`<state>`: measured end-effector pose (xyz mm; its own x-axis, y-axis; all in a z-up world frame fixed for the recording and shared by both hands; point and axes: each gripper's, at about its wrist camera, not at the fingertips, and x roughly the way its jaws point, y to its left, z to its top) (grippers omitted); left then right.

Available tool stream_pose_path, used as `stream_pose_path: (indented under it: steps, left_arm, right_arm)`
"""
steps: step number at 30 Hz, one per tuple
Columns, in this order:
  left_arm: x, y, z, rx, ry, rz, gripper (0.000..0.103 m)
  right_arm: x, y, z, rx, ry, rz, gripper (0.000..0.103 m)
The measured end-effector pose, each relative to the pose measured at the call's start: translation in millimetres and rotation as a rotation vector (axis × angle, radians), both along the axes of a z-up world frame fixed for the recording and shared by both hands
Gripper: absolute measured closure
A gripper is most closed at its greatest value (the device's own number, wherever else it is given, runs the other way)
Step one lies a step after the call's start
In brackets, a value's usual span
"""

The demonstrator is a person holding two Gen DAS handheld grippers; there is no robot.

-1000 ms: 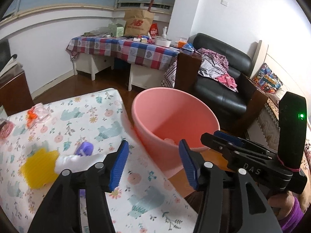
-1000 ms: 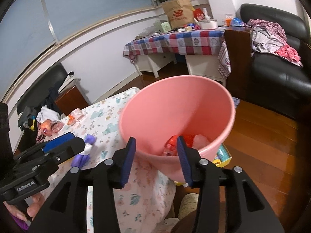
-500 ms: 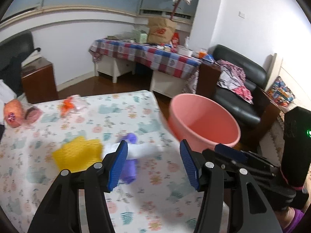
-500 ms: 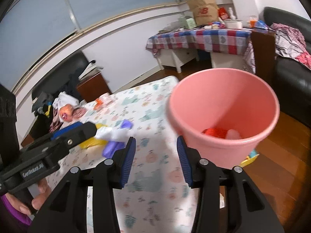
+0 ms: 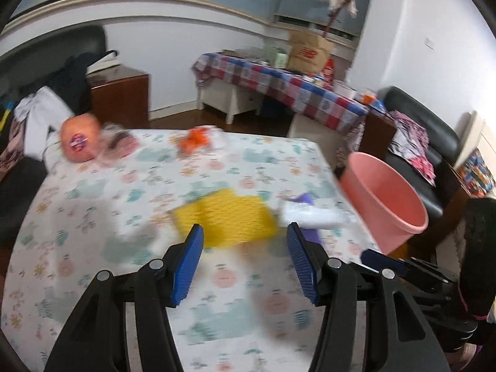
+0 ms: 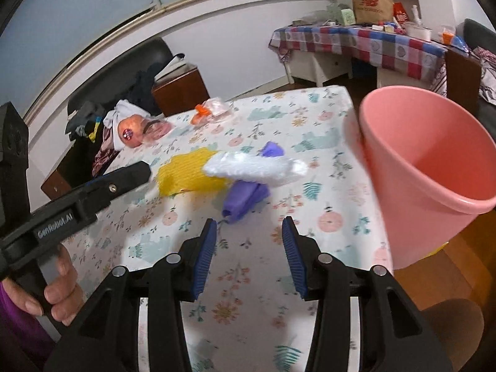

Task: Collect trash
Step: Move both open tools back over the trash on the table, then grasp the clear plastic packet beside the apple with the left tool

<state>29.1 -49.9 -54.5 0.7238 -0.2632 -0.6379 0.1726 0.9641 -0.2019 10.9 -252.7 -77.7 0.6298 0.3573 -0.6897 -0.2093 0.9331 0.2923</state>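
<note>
A pink bucket (image 5: 384, 206) stands off the table's right edge; it also shows in the right wrist view (image 6: 434, 167). On the floral tablecloth (image 5: 93, 204) lie a yellow mesh piece (image 5: 226, 217), a white crumpled wrapper (image 6: 254, 167) and a purple item (image 6: 245, 198). My left gripper (image 5: 245, 263) is open and empty, just short of the yellow piece. My right gripper (image 6: 248, 254) is open and empty, just short of the purple item. The left gripper also appears at the left of the right wrist view (image 6: 93, 192).
At the table's far side lie an orange bundle (image 5: 80, 139), a clear wrapper (image 5: 121, 145) and an orange-and-clear wrapper (image 5: 198, 136). Behind are a wooden cabinet (image 5: 121, 93), a checkered-cloth table (image 5: 279, 77) and a black sofa (image 5: 418, 124).
Both grippers have swung left, away from the bucket and over the table. The bucket has slid to the right of both views. The yellow, white and purple items now lie ahead of the open jaws.
</note>
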Motion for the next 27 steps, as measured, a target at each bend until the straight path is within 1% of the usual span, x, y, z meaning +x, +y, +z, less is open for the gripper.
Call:
stream_pose_path:
  steps: [4, 8, 11, 14, 17, 20, 24, 26, 27]
  left_arm:
    - [5, 37, -3, 0.015, -0.011, 0.083, 0.048]
    - [20, 72, 0, 0.059, -0.034, 0.158, 0.048]
    - [38, 90, 8, 0.103, -0.063, 0.185, 0.048]
    - [59, 104, 13, 0.136, -0.081, 0.192, 0.048]
    - [79, 111, 15, 0.146, -0.083, 0.194, 0.048]
    - [104, 114, 15, 0.157, -0.078, 0.175, 0.048]
    - [137, 109, 8, 0.216, -0.061, 0.152, 0.048]
    - [149, 108, 2, 0.261, -0.058, 0.154, 0.048]
    - [156, 106, -2, 0.298, -0.054, 0.153, 0.048]
  right_arm:
    - [2, 11, -4, -0.017, 0.010, 0.017, 0.058]
    - [4, 15, -10, -0.014, 0.022, 0.014, 0.058]
    - [6, 18, -17, -0.018, 0.045, 0.011, 0.058]
    - [6, 19, -20, -0.025, 0.054, 0.009, 0.058]
    - [7, 18, -22, -0.031, 0.065, 0.001, 0.058]
    - [8, 18, -23, -0.036, 0.074, -0.007, 0.058]
    - [9, 18, -24, -0.038, 0.076, -0.017, 0.058]
    - [9, 18, -25, -0.039, 0.076, -0.021, 0.058]
    - [9, 18, -25, -0.038, 0.075, -0.023, 0.058]
